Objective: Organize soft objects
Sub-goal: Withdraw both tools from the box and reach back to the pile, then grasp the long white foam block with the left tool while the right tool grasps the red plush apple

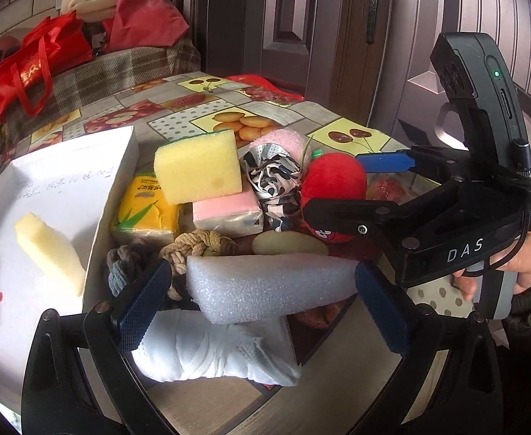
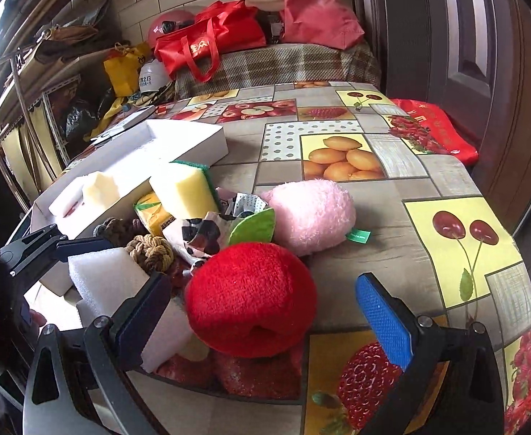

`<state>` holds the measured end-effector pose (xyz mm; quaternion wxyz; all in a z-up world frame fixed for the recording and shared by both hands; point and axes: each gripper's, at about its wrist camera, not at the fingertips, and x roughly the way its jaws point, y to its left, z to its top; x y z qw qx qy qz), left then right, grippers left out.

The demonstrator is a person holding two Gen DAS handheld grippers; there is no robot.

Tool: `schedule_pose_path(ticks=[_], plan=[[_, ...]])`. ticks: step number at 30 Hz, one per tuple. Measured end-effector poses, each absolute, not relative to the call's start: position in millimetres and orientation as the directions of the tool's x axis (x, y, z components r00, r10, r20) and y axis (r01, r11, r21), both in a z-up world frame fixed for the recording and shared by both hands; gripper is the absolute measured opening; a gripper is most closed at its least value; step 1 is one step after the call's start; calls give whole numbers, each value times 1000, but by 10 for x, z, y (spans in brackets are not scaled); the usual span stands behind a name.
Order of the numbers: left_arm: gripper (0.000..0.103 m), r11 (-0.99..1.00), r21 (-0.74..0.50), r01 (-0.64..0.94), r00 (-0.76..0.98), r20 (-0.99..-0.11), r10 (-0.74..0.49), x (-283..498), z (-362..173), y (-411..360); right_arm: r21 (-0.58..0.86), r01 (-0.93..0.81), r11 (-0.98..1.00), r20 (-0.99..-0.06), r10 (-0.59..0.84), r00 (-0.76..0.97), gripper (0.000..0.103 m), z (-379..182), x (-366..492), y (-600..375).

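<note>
Red plush apple (image 2: 251,297) – fuzzy, round; right fingers (image 2: 385,322) spread around it; left fingers (image 1: 381,301) spread too.

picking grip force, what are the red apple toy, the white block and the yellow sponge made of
Red apple toy: plush fabric, fuzzy matte pile, probably stuffed.
White block: looks like packing foam, with a fine, slightly glittery cell texture.
Yellow sponge: porous foam with a green scouring layer on one face.
</note>
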<state>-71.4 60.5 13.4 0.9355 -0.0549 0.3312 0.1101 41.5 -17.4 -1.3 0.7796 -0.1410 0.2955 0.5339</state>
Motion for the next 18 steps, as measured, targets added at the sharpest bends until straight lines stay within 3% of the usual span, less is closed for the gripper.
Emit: schedule_pose_path(ticks=[6, 8, 10, 18], plan=[[98, 973, -30, -230, 755, -636, 159, -711, 128, 605, 82, -920, 383, -633, 733, 249, 102, -31, 410, -127], [93, 976, -48, -211, 765, -630, 134, -723, 137, 615, 86, -922, 377, -633, 735, 241, 93, -31, 409, -122], [92, 978, -49, -205, 768, -627, 130, -724, 145, 608, 105, -925, 365, -639, 738, 218, 65, -45, 424, -112], [90, 979, -48, -196, 798, -588, 131, -791, 199, 575, 160, -920, 358, -622, 760, 187, 63, -40, 463, -159]])
